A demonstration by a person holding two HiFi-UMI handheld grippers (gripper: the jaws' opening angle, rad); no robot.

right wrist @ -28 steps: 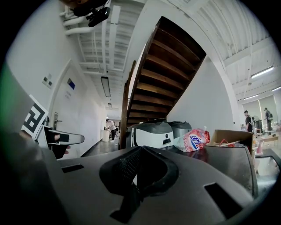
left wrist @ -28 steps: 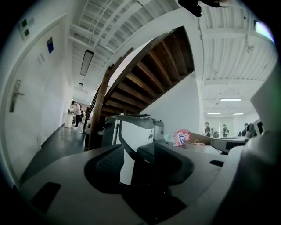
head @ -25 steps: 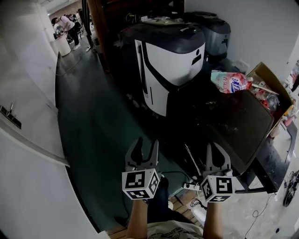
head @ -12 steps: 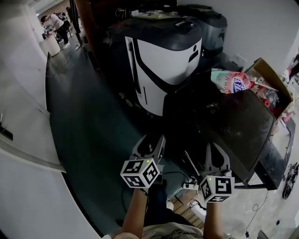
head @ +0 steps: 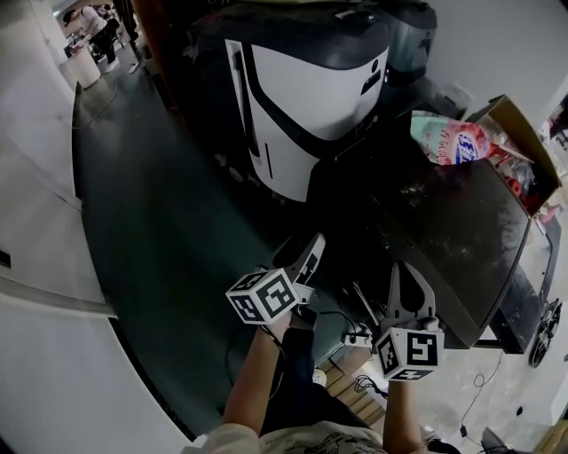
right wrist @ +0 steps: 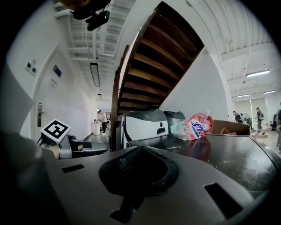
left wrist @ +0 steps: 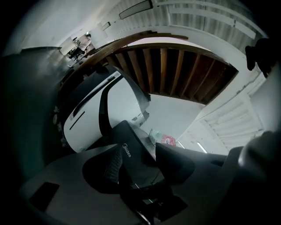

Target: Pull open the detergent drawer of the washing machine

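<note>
The dark washing machine [head: 444, 222] stands at the right of the head view, and its front bears a Midea badge [left wrist: 126, 150]. I cannot make out its detergent drawer. My left gripper [head: 311, 246] is rolled onto its side near the machine's left front corner. Its jaws [left wrist: 145, 160] are opening, with nothing between them. My right gripper [head: 401, 268] hangs in front of the machine's near edge, apart from it. Its fingertips [right wrist: 139, 151] meet, so it is shut on nothing.
A pink detergent bag [head: 444, 142] lies on the machine's top beside an open cardboard box [head: 519, 142]. A white-and-dark appliance [head: 302, 97] stands behind. A power strip with cables [head: 355, 337] lies on the floor below my grippers. People [head: 98, 27] stand far back.
The left gripper has rolled onto its side and moved forward toward the machine, its jaws a little wider. The right gripper has shifted slightly forward and stayed shut.
</note>
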